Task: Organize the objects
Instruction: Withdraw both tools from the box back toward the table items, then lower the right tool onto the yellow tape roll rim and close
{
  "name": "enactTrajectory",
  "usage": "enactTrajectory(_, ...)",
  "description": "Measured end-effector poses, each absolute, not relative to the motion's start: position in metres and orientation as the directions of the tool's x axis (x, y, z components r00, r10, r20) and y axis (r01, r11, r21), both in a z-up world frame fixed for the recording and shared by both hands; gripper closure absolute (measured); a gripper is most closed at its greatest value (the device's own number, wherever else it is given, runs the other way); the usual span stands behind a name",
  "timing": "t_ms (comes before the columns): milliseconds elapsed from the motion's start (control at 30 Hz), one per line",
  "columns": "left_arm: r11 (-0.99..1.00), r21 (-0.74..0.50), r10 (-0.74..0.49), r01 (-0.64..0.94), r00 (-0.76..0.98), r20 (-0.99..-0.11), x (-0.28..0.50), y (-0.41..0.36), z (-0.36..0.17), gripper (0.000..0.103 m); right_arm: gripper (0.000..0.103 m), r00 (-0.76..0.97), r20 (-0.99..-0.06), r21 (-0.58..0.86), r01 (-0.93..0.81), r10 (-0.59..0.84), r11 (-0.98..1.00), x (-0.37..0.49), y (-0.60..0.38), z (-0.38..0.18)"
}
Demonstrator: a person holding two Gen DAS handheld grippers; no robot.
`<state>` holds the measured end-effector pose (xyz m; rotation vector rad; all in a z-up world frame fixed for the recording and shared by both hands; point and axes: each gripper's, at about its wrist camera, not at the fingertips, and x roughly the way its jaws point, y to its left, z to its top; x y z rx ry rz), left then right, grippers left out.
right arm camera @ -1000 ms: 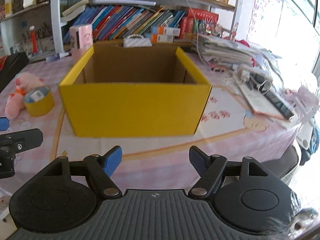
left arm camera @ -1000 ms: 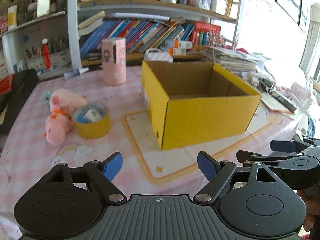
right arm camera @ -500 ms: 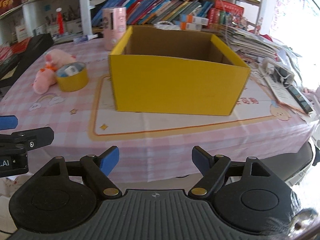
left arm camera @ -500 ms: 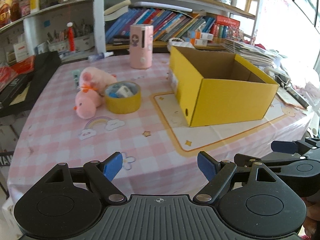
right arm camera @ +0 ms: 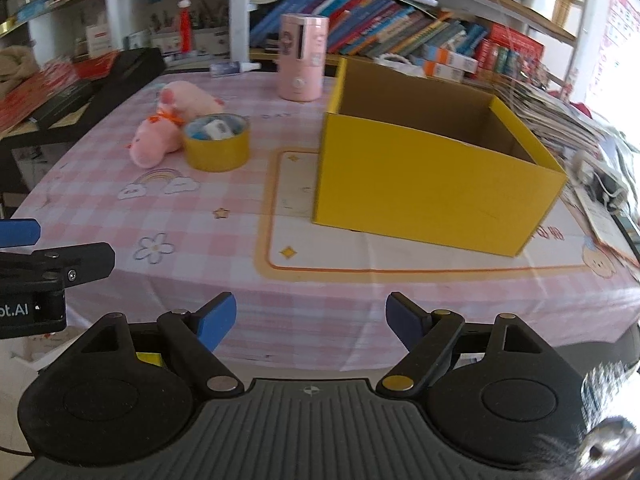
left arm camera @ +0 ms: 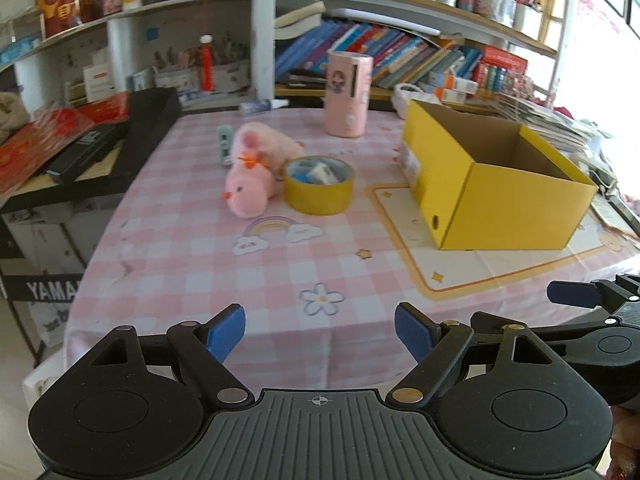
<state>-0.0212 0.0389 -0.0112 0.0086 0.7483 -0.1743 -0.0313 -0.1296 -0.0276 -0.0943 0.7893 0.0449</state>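
An open yellow cardboard box [left arm camera: 496,184] [right arm camera: 432,184] stands on the pink checked tablecloth [left arm camera: 200,264], empty inside as far as I see. Left of it lie a pink plush pig [left arm camera: 256,168] [right arm camera: 168,128], a yellow tape roll [left arm camera: 319,192] [right arm camera: 217,148] with small items inside, a pink cylinder [left arm camera: 347,94] [right arm camera: 303,63] and a small green item [left arm camera: 224,142]. My left gripper [left arm camera: 320,330] is open and empty, held before the table's front edge. My right gripper [right arm camera: 308,322] is open and empty too, beside the left one.
Bookshelves [left arm camera: 400,48] run along the back of the table. A black keyboard case [left arm camera: 108,140] stands at the left. Stacked papers [right arm camera: 560,120] and cables lie at the right edge. A white tube [left arm camera: 262,106] lies at the far edge.
Both grippers have pulled back from the table and swung left. The box looks smaller and the plush and tape roll have come toward the centre. Both stay open.
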Motion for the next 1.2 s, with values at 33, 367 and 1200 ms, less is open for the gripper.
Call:
enactTrajectory(33,0.987,-0.052,-0.147,0.152,0.721,-0.677,-0.022,0.041,-0.01,0.019,0.022,0.704,-0.71,-0.065,-0.084,0.013,0.994,-0.031,-0.127,-0.027)
enactTrajectory(367,0.996,-0.058,-0.093,0.074,0.758,-0.646,-0.033,0.071,0.0,0.019,0.022,0.725,-0.682,-0.056,-0.186,0.099,0.981,-0.029,-0.095,-0.018)
enactTrajectory(1200,0.998,-0.05,-0.069,0.048,0.753,-0.654,0.003,0.093,-0.006,0.019,0.023,0.72,-0.681,-0.049,-0.225,0.133,0.973,0.007,-0.065,-0.019)
